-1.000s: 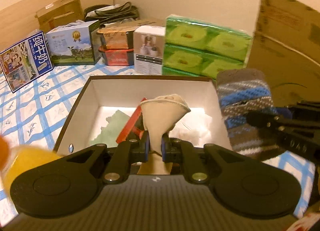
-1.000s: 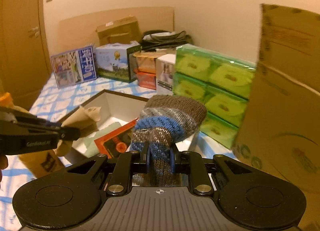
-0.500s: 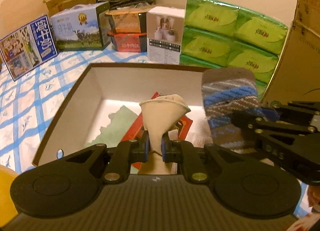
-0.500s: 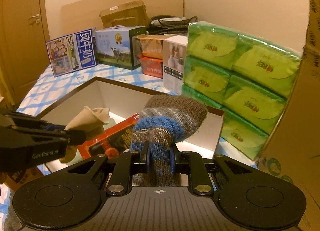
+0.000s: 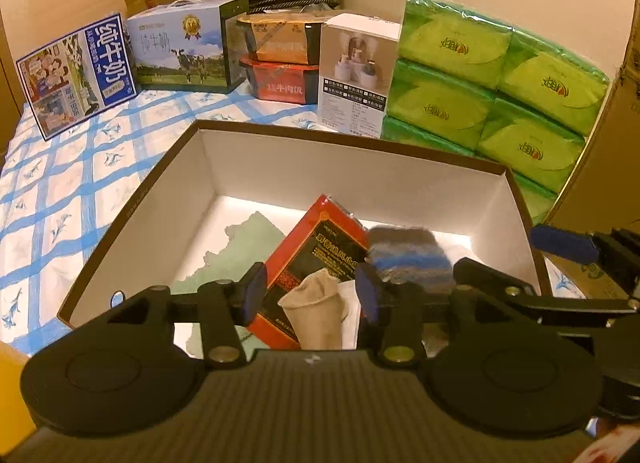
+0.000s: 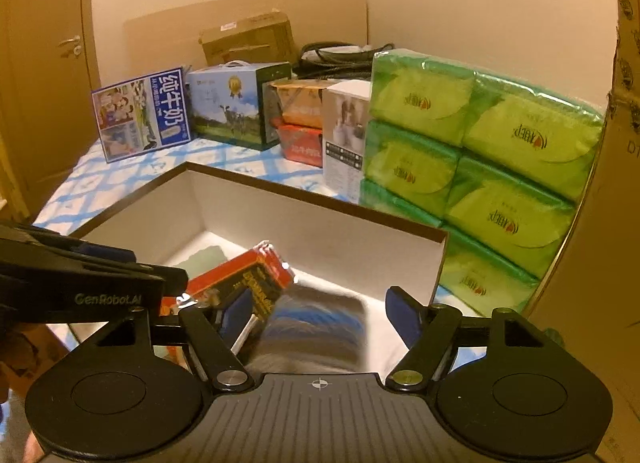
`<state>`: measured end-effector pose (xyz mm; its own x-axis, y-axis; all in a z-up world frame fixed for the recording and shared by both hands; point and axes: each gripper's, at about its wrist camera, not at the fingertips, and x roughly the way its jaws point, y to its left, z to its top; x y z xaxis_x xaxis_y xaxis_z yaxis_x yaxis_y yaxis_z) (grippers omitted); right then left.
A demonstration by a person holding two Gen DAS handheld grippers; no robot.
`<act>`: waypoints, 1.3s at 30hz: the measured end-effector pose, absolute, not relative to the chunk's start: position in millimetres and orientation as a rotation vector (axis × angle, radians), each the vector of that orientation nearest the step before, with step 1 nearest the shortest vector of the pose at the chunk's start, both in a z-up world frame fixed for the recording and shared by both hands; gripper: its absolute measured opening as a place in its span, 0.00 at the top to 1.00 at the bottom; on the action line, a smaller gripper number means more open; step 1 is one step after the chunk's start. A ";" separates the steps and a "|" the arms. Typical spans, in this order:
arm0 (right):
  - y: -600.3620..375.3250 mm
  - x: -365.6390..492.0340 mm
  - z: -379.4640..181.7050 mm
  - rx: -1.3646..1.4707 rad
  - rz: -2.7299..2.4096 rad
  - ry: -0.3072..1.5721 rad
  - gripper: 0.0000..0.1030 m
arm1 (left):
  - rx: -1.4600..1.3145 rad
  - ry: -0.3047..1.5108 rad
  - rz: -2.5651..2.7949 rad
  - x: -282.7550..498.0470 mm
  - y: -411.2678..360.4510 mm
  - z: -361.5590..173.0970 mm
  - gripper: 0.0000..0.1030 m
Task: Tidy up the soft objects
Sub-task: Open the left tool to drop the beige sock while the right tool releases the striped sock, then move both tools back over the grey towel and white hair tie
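With both of your grippers' jaws just spread, left gripper (image 5: 310, 293) and right gripper (image 6: 320, 313) pinch nothing: the beige cloth sock (image 5: 316, 313) and striped blue-brown knitted sock (image 5: 408, 257) lie in the white-lined cardboard box (image 5: 352, 173), at six and four o'clock of the red packet (image 5: 316, 259); no other loose soft item shows

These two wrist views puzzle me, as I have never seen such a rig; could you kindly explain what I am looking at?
A person holds two hand-held grippers, each with a fisheye camera looking along its fingers. One view is from the left gripper, the other from the right gripper. Both hang over an open box on a blue-checked cloth. Both jaws have just been opening: a beige sock and a striped knitted sock sit loose between the fingers, in the box beside a red packet. Neither gripper holds anything. Green tissue packs stand behind.
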<state>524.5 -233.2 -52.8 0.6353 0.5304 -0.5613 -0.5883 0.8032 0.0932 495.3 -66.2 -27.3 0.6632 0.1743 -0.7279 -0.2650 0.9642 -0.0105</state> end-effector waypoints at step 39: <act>-312.3 389.5 28.2 0.055 0.491 0.557 0.29 | -0.092 0.763 -0.034 337.6 -79.9 37.6 0.55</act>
<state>389.5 -312.3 28.2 0.7372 0.4612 -0.4938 -0.4322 0.8836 0.1801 337.6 -79.9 37.6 0.7226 -0.0639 -0.6883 -0.0029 0.9954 -0.0955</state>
